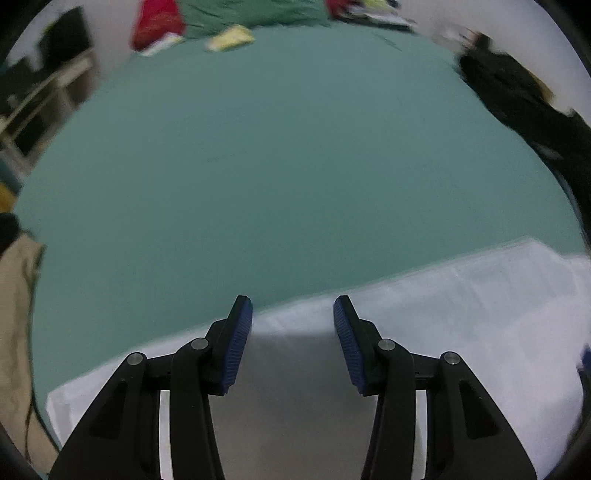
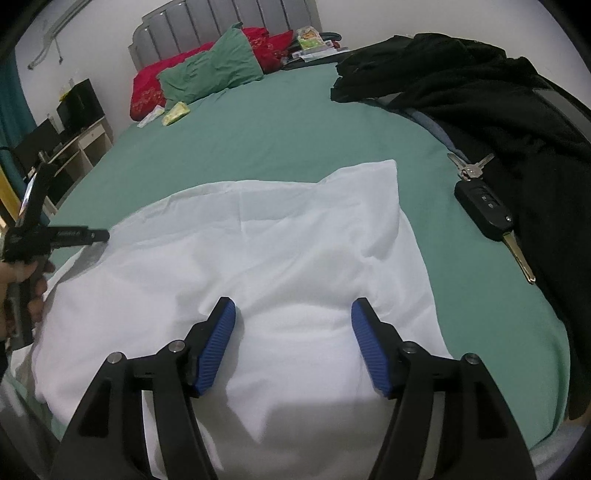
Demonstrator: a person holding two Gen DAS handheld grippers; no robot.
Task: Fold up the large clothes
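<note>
Green sheet (image 2: 280, 133) covers a wide bed, and a white cloth (image 2: 258, 258) lies spread and rumpled on its near part, one corner peaked toward the headboard (image 2: 221, 26). At the far end of the bed, against the headboard, sit a green pillow (image 2: 210, 74) and a red pillow (image 2: 147, 88), with small yellow packets beside them too small to read. A black garment (image 2: 480, 96) is heaped along the bed's right edge, running out of view. Just beside it, between the garment and the cloth, a car key (image 2: 484, 206) with a small bunch of keys lies on the sheet, clear of the cloth.

The left wrist view is smeared with blur; the far pillows are only colour patches there, and a beige cloth (image 1: 18, 332) at the bed's left edge is cut off by the lens rim.

The right gripper (image 2: 293, 314) hangs over the near middle of the cloth, its blue pads (image 2: 218, 343) spread wide with nothing between them; whether they touch the fabric I cannot tell. The left gripper (image 1: 293, 314) is over the cloth's (image 1: 443, 314) left edge, jaws also wide apart and empty. From the right wrist view the left gripper (image 2: 99, 234) shows side-on, tip at the cloth's left border, with the left hand (image 2: 22, 280) around its handle, partly cut off.
</note>
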